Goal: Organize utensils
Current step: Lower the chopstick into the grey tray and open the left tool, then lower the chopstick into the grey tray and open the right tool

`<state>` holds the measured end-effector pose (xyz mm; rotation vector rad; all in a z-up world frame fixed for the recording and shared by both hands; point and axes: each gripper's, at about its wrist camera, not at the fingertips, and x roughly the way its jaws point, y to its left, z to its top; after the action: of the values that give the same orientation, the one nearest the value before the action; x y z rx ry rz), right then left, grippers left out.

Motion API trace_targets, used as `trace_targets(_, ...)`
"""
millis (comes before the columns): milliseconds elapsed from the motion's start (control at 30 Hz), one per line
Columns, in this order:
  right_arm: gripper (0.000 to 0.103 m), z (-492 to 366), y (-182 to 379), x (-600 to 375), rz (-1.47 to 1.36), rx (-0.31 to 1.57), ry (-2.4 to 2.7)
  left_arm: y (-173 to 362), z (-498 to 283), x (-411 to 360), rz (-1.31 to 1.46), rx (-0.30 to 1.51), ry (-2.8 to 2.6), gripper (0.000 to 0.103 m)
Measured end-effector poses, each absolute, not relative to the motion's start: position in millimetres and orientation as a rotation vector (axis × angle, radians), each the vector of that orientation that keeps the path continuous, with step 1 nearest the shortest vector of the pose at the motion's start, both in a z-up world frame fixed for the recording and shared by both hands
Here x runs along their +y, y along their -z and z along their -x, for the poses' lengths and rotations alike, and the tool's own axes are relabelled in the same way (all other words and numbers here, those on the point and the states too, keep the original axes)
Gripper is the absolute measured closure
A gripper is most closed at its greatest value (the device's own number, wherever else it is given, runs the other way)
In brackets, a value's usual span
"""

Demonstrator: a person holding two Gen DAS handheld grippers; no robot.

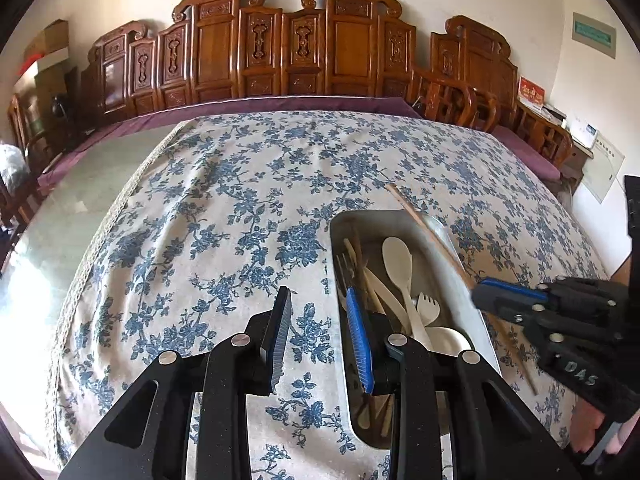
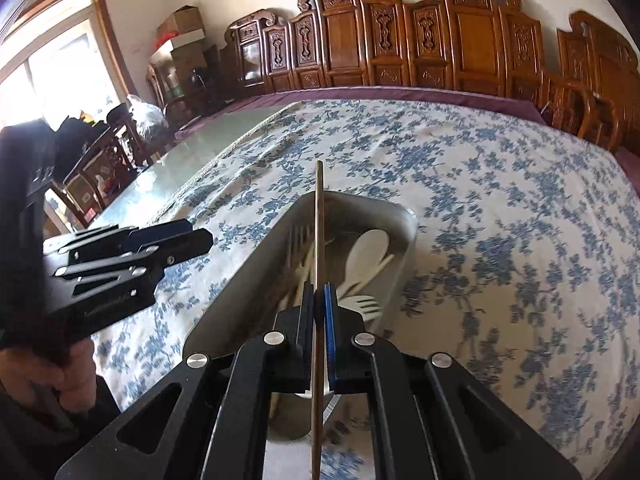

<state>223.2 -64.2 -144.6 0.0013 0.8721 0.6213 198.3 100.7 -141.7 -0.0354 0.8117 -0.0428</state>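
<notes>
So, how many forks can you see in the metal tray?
2. A metal fork lies along the left wall of the tray, and a white plastic fork lies near the middle beside the white spoons. Others may be hidden under the pile.

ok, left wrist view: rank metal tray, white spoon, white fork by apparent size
1. Rectangular metal tray, largest by far.
2. White plastic spoon.
3. White plastic fork, smallest, though its handle is partly hidden.

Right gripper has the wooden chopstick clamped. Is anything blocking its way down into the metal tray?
Nothing visible blocks it. The right gripper holds the thin wooden chopstick above the oblong metal tray, whose top is open. The white plastic spoon and fork lie inside; the left gripper is off to the side.
</notes>
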Motion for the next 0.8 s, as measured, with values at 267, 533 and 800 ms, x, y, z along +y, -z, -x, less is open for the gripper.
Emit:
trace_targets(267, 0.097, -234.9, 156.6, -43.9, -0.051, 0.901, -0.599, 138.2, -196.8, 108.3, 0.058, 0.805, 0.041, 0.075)
trace_targets(533, 0.097, -240.3, 176.1, -36.4, 0.000, 0.930, -0.516, 138.0, -197.1, 105.5, 0.055, 0.808, 0.050, 0.075)
trace_targets(800, 0.097, -243.3, 187.7, -37.2, 0.016, 0.953, -0.482, 138.4, -196.6, 103.1, 0.054, 0.812, 0.048, 0.075)
